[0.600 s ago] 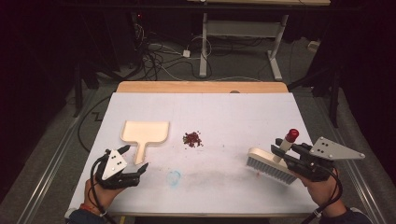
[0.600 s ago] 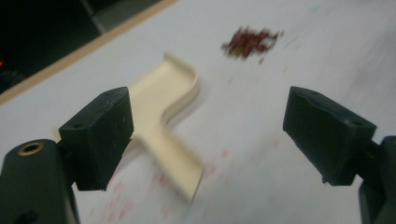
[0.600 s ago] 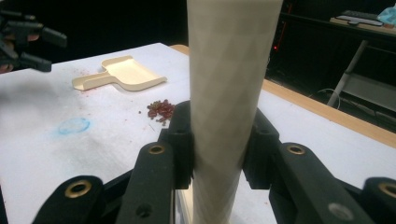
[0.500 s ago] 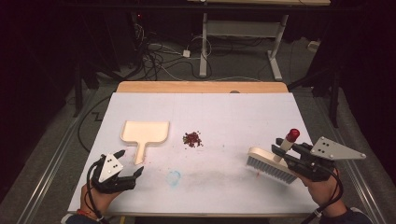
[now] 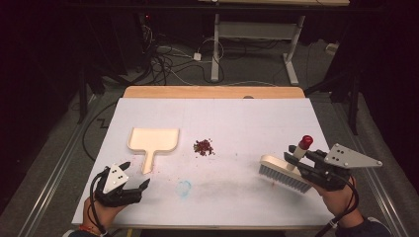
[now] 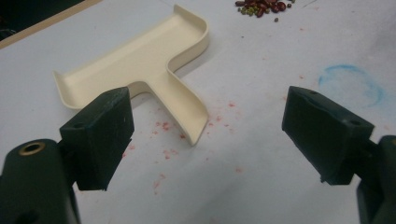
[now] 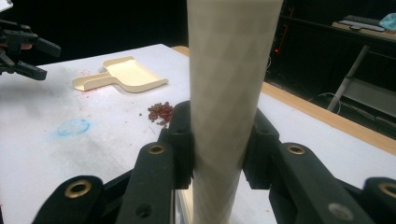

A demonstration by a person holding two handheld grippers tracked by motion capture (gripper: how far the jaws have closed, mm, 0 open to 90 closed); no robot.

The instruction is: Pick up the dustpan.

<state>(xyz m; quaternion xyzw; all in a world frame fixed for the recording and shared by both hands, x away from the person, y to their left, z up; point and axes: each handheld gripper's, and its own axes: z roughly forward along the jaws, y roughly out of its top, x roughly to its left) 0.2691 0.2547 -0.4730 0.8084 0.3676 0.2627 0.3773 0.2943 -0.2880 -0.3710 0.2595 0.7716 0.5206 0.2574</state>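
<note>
Gripping the brush (image 5: 282, 172) handle firmly, your right gripper (image 5: 302, 159) held it near the beans (image 5: 203, 146); your left gripper (image 5: 133, 183) gaped empty just short of the dustpan (image 5: 153, 140), which risked sliding unheld when swept against.

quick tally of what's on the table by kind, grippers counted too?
Dustpan: 1
Brush: 1
Pile of beans: 1
Blue chalk ring: 1
Grippers: 2, the left gripper open near the dustpan handle, the right gripper shut on the brush handle
Total: 6
</note>
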